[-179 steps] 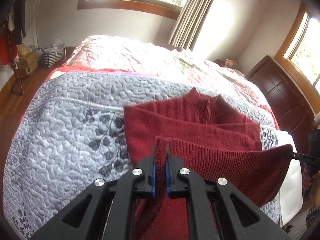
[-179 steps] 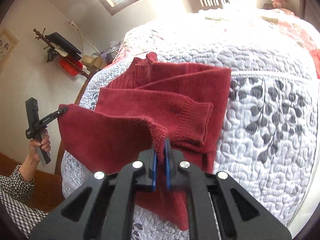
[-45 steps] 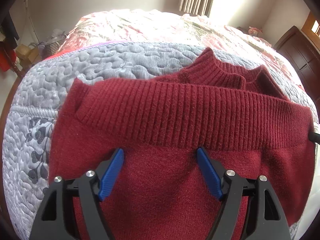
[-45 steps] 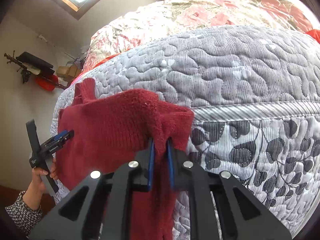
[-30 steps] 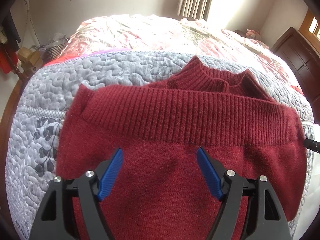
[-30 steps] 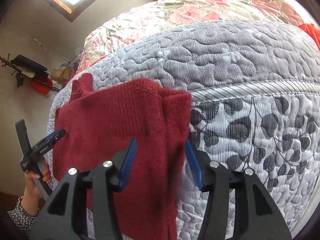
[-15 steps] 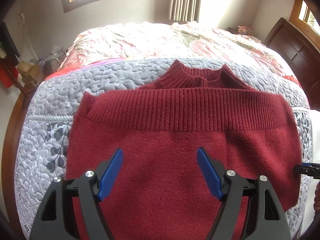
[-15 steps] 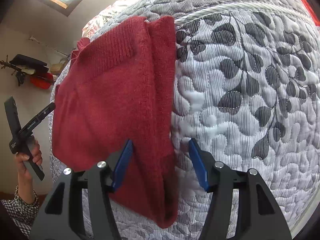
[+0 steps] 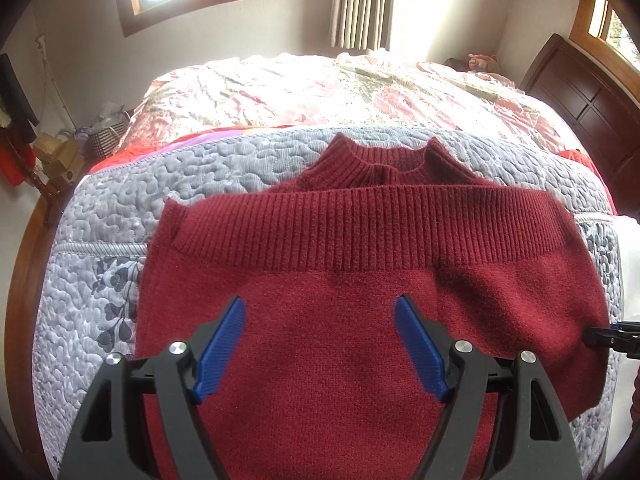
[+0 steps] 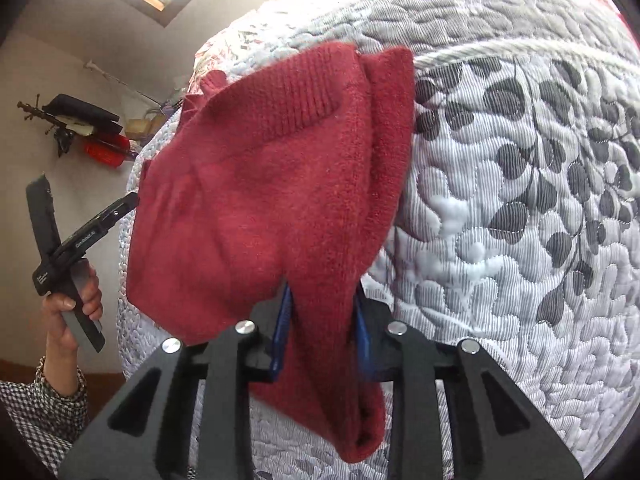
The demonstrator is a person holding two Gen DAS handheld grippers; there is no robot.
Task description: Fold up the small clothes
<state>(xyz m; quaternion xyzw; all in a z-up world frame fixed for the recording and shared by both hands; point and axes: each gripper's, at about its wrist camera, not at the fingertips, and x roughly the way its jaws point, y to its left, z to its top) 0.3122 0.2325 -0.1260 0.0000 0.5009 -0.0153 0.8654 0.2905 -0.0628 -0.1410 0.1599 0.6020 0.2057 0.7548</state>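
Observation:
A dark red knit sweater lies folded on the grey quilt, its ribbed hem laid up just below the collar. My left gripper hovers open over the sweater's near half, with nothing between its blue pads. In the right wrist view, the sweater hangs over the bed's edge. My right gripper has closed on the thick folded side edge, and the cloth covers its fingertips. A hand holds the left gripper at the sweater's opposite edge. The right gripper's tip shows at the sweater's right edge.
The grey leaf-print quilt covers the near part of the bed, and a pink floral bedspread lies beyond it. A dark wooden headboard stands at the right. Boxes and a basket sit on the floor at the left, near a coat rack.
My right gripper let go of the hem, dropped to the sweater's folded side edge and narrowed its jaws onto it. The left gripper stayed open and drew back and up.

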